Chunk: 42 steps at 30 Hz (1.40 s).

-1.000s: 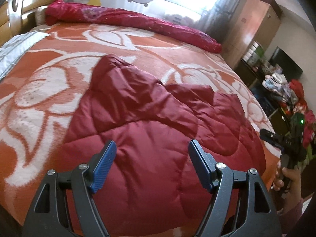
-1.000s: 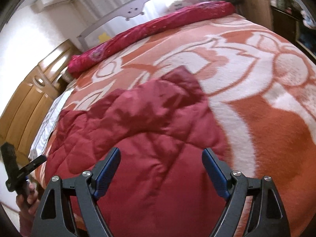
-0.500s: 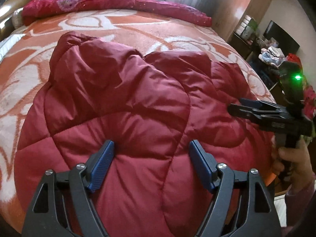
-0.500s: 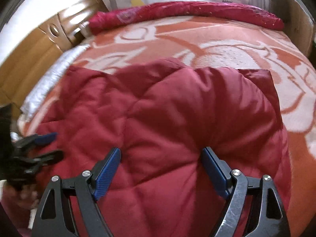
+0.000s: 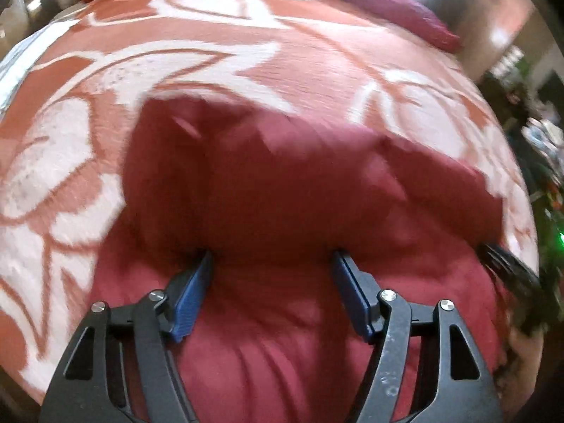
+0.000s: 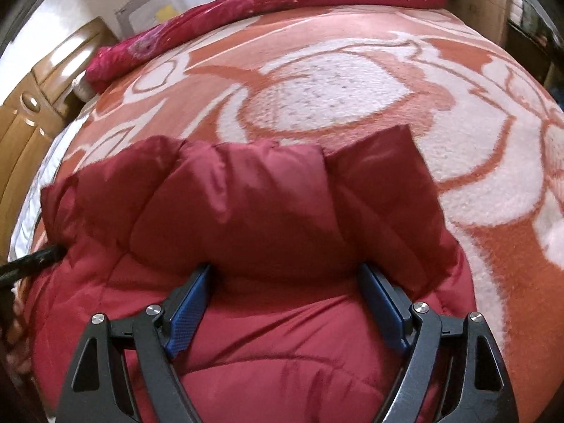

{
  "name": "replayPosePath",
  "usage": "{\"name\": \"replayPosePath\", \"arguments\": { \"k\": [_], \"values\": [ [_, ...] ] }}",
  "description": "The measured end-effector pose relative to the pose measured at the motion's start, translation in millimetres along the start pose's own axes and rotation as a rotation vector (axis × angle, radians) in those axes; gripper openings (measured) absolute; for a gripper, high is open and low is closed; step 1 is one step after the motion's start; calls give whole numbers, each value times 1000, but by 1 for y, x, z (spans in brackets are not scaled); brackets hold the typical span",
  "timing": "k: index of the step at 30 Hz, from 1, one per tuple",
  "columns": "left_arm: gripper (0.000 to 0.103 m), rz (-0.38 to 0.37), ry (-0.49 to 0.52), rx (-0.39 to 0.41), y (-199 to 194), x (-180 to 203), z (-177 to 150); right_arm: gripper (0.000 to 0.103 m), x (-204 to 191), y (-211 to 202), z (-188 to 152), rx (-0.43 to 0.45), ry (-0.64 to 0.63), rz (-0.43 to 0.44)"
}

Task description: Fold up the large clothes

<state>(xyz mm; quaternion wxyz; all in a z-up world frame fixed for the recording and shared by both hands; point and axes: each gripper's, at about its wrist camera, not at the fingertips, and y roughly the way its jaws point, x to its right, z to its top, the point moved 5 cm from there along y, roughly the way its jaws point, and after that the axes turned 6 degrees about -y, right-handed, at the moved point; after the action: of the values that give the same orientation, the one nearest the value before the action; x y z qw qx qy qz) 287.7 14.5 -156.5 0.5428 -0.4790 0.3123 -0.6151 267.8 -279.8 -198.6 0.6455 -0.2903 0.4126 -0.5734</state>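
A dark red quilted jacket point(image 5: 303, 190) lies bunched on the bed near its front edge; it also shows in the right wrist view point(image 6: 253, 218). My left gripper point(image 5: 273, 264) is open, its blue pads point(image 5: 192, 292) pressed against a raised fold of the jacket. My right gripper point(image 6: 283, 275) is open too, its pads point(image 6: 382, 303) either side of a puffed fold. Each gripper's fingertips are partly hidden under the fabric. The right gripper's tip shows at the right edge of the left wrist view point(image 5: 507, 268), blurred.
The bed carries an orange and white flowered blanket point(image 6: 352, 88). A rolled magenta quilt point(image 6: 268, 3) lies along the headboard. A wooden cabinet point(image 6: 38, 91) stands left of the bed. Cluttered shelves point(image 5: 539, 134) stand to the right.
Both grippers moved forward and down into the jacket. The jacket's near part is now pushed up into a thicker fold toward the bed's middle. The left view is motion-blurred.
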Motion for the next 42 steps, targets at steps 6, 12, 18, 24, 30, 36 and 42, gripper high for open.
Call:
{"name": "replayPosePath", "arguments": {
  "k": [6,12,18,24,30,36,42],
  "values": [
    [72,7,-61,-25,31,-19,24,84,11,5,8,-1,51,8],
    [73,-3,-89,-14,36,-26,34,84,23,15,13,-1,104,6],
    [72,-37,-84,48,-10,-26,18,84,31,20,11,-4,131,24],
    [72,-168,29,106,-72,-2,-37,84,31,23,12,-21,126,20],
    [72,-226,128,115,-103,21,-93,84,30,3,13,25,137,49],
    [72,-172,196,95,-79,21,-116,86,5,-61,-7,140,52,42],
    [73,-140,191,109,-66,25,-114,86,-43,-115,-49,194,-81,61]
  ]
}}
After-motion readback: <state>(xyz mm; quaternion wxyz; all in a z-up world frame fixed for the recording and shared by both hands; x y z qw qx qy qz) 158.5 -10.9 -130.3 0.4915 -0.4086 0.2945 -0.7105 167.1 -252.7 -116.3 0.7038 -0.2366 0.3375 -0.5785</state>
